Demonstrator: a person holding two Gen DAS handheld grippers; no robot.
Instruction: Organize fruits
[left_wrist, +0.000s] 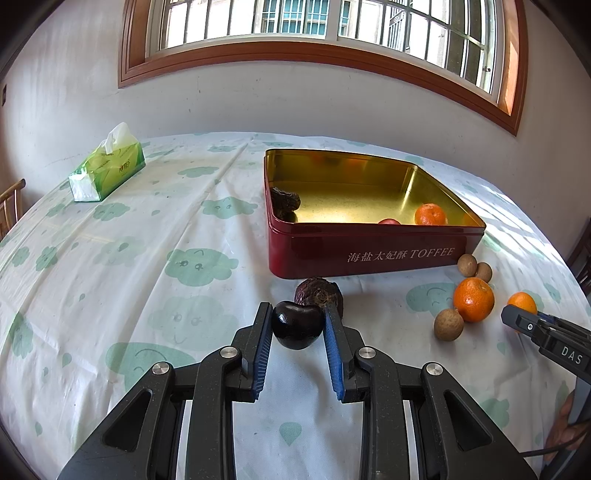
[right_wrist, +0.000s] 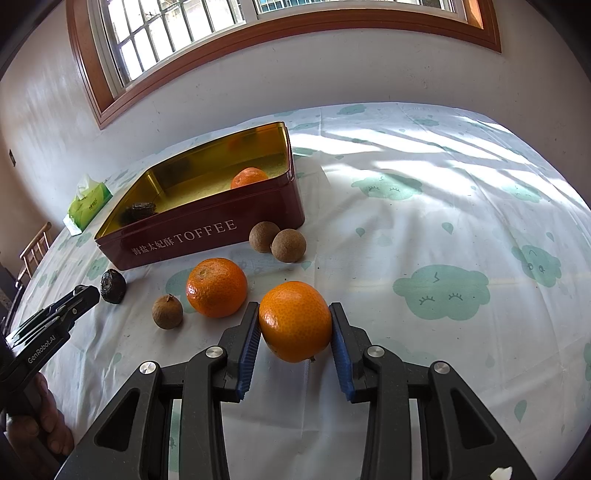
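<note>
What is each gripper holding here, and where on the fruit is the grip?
The left gripper clamps a dark plum across its sides. The right gripper clamps an orange across its sides.

Both grippers are matte black plastic linkages with triangular cut-outs, round silver screws at the pivots and ribbed blue pads (left_wrist: 261, 354) lining the fingers. The left gripper (right_wrist: 86, 293) carries white "GenRobot.AI" lettering on its side. The right gripper (left_wrist: 511, 317) reads "DAS" in white, with a small silver screw near its tip.
</note>
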